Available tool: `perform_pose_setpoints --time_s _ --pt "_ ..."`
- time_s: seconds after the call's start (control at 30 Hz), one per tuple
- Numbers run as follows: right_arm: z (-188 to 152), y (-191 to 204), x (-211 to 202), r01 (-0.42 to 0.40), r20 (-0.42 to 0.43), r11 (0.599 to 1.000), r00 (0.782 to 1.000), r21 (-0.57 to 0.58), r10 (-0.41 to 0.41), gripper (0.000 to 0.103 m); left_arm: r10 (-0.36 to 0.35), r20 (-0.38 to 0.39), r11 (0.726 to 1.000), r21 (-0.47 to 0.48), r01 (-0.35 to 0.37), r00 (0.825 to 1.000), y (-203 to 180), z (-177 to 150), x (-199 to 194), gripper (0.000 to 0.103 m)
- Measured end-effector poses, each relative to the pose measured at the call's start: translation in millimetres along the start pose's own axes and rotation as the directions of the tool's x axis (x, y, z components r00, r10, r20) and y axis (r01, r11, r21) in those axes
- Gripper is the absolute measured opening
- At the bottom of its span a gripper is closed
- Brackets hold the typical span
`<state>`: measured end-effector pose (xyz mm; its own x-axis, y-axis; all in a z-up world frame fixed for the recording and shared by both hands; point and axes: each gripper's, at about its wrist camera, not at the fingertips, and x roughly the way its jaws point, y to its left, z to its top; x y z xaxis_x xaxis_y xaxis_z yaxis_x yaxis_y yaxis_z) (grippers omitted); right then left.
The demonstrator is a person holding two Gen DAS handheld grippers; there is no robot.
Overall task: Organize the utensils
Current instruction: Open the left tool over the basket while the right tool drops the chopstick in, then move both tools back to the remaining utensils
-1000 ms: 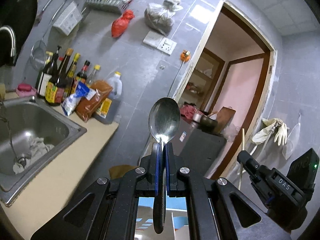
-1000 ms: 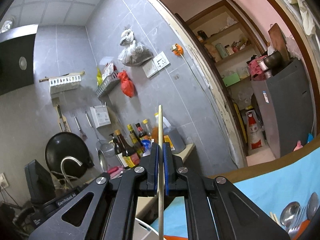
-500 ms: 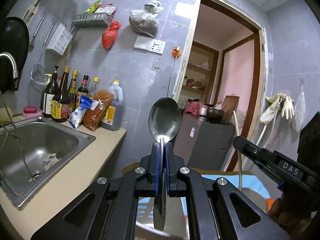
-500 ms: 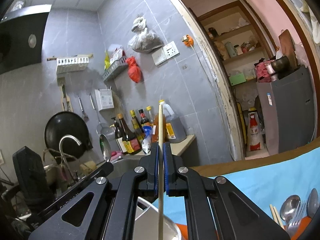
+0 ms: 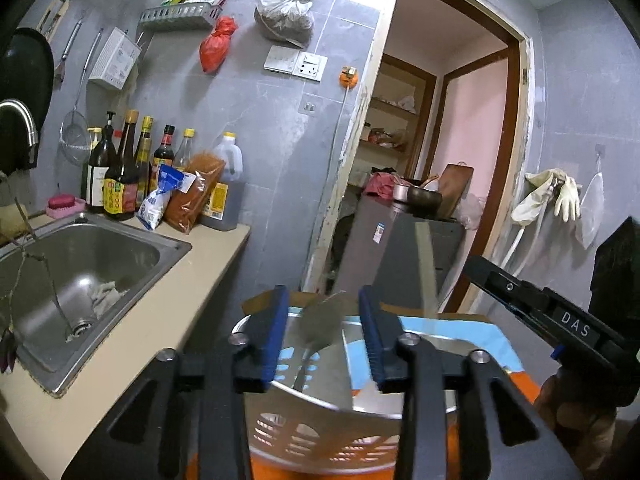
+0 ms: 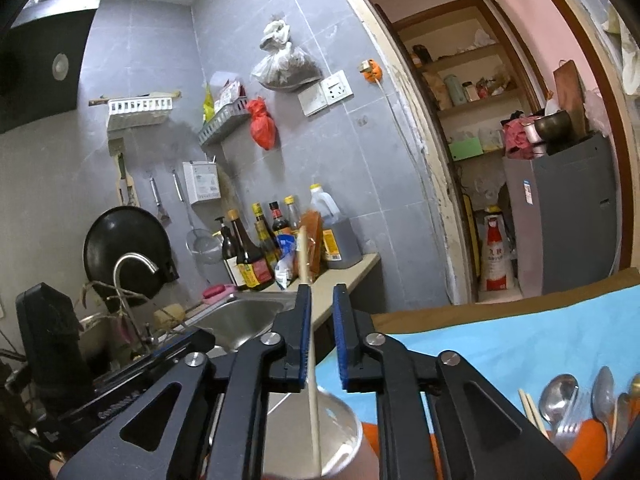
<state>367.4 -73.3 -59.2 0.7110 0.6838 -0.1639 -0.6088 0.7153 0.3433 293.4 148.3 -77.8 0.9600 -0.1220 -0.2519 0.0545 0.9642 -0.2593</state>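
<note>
Spoon, slick stiff steel, drops from the left gripper's opening jaws; light chopstick slips free as the right gripper's jaws open.

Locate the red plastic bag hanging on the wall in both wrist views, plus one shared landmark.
Left wrist: red plastic bag hangs upper left of centre, right of the grey wall basket, left of the wall socket.
Right wrist: red plastic bag hangs left of centre, at the right end of the grey wall basket.
Shared landmark: wall socket, right of the bag in both.
</note>
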Motion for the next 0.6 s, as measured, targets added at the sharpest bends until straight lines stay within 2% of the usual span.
perform_pose_setpoints --time_s 0.03,0.1,0.2,0.27,0.3,0.43,0.5,0.57,0.6 --pt "2 0 -4 0.001 -0.001 1.000 1.000 0.005 -0.001 0.022 -0.004 -0.010 1.000 -0.005 0.004 1.000 -2 2 -2 0.033" --pt "5 0 -11 0.010 -0.004 1.000 1.000 0.011 -0.010 0.024 -0.002 -0.029 1.000 -0.008 0.002 1.000 -7 6 -7 0.036" --pt "14 -1 -26 0.031 -0.001 0.999 1.000 0.017 -0.031 0.030 -0.009 -0.031 1.000 -0.009 0.009 0.999 -18 14 -15 0.048" --pt "20 -3 -38 0.050 0.006 0.999 0.999 0.020 -0.050 0.042 -0.015 -0.031 1.000 -0.012 0.014 0.999 -28 22 -22 0.057" --pt "23 -4 -46 0.062 0.014 0.998 0.998 0.022 -0.063 0.055 -0.016 -0.033 1.000 -0.013 0.015 0.999 -32 24 -24 0.065" --pt "37 -10 -75 0.106 0.037 0.994 0.994 0.022 -0.107 0.075 -0.010 -0.027 1.000 -0.004 0.010 1.000 -57 35 -35 0.084" --pt "43 -13 -89 0.129 0.050 0.992 0.990 0.009 -0.129 0.081 -0.001 -0.014 1.000 0.001 0.001 1.000 -71 38 -39 0.095" --pt "49 -17 -102 0.154 0.054 0.988 0.987 -0.008 -0.154 0.088 0.012 -0.002 1.000 0.003 -0.012 1.000 -84 40 -43 0.099" --pt "51 -19 -110 0.167 0.055 0.986 0.985 -0.016 -0.166 0.095 0.019 0.003 1.000 0.006 -0.019 1.000 -91 40 -44 0.099"
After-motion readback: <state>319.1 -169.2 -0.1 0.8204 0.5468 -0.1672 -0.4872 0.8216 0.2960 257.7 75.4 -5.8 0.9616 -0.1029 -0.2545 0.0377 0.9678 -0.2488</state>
